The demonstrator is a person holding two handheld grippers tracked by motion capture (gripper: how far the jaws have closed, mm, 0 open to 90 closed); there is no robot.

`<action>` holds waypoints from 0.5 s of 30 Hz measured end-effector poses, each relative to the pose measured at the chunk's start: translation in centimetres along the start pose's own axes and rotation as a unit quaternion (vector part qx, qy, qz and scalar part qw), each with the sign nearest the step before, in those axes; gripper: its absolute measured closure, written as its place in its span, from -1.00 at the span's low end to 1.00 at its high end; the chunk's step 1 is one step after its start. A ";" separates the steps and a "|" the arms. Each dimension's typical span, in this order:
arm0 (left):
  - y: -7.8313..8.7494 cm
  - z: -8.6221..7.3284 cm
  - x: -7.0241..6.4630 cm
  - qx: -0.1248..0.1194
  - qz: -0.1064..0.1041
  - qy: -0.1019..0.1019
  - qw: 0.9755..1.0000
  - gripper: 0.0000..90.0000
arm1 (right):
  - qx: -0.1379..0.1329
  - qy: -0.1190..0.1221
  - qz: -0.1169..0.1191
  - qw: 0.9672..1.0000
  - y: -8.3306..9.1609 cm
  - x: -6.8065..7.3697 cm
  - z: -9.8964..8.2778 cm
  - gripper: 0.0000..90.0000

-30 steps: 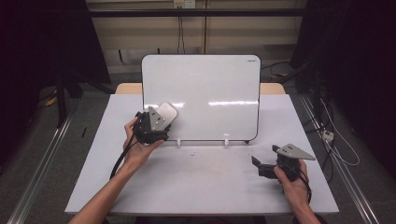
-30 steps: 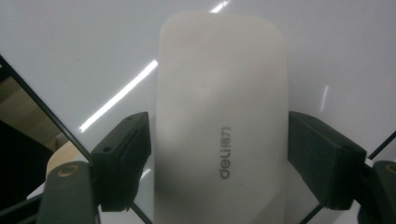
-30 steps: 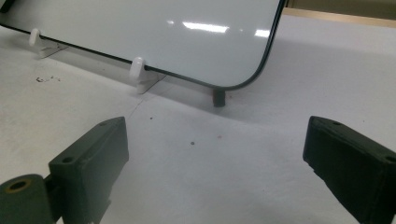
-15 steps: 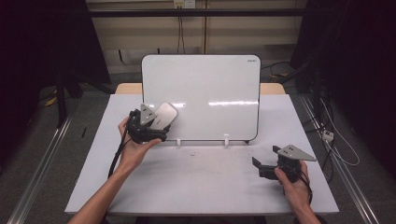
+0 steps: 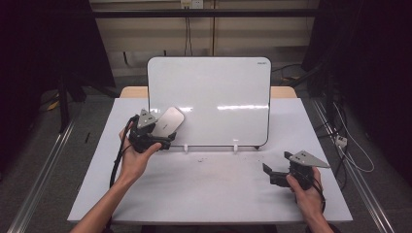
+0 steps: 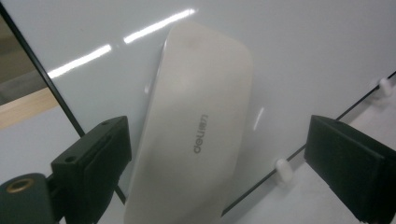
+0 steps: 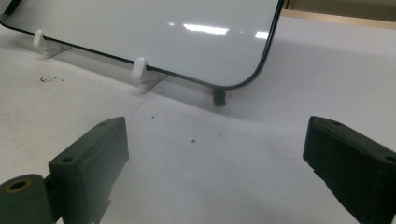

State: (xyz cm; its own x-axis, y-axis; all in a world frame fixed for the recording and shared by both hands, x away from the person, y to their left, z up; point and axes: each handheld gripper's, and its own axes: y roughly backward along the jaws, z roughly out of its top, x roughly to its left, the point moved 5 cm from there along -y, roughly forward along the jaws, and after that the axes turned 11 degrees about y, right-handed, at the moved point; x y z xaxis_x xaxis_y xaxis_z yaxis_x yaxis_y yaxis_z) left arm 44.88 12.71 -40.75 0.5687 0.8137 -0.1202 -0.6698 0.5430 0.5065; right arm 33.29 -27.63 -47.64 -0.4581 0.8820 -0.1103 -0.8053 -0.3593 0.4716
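The white bench (image 5: 209,194) carries an upright glossy white whiteboard (image 5: 214,97) at centre frame. A cream rounded eraser (image 6: 196,140) lies against the board's lower left. The left claw (image 5: 163,141), jaws just opened wide, flanks it without pressing. At lower right, the right claw (image 5: 269,172) gapes empty.

The eraser (image 6: 196,140) is cream-white with small grey lettering on its back. The whiteboard (image 5: 218,92) is glossy white with a thin black rim and bright streaks of reflected light; its small clips (image 7: 138,67) are white. The desk (image 5: 214,189) is pale grey-white, flecked with dark specks. The fingers (image 6: 93,163) of both grippers are matt black, and the plate (image 5: 306,158) on the right gripper is grey.
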 end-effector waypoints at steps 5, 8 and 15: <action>0.9 -0.5 -0.1 -0.002 -0.006 -0.018 1.000 -0.94 | -0.001 -0.001 -0.001 1.000 0.1 -0.1 0.0 -0.85; 1.5 -0.9 -0.1 -0.006 0.002 -0.016 1.000 -0.91 | 0.000 0.002 0.001 1.000 0.0 0.0 0.0 -0.85; 2.6 -2.2 0.0 -0.008 0.034 -0.011 0.999 -0.90 | 0.001 0.001 0.000 1.000 0.0 0.1 0.0 -0.85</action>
State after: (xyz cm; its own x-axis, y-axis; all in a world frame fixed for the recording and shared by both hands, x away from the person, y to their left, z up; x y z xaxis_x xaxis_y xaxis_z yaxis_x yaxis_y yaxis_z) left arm 42.09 14.51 -41.32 0.5322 0.8440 -0.0670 -0.7144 0.4902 0.4993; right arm 33.22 -27.59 -47.64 -0.4587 0.8815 -0.1121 -0.8049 -0.3588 0.4726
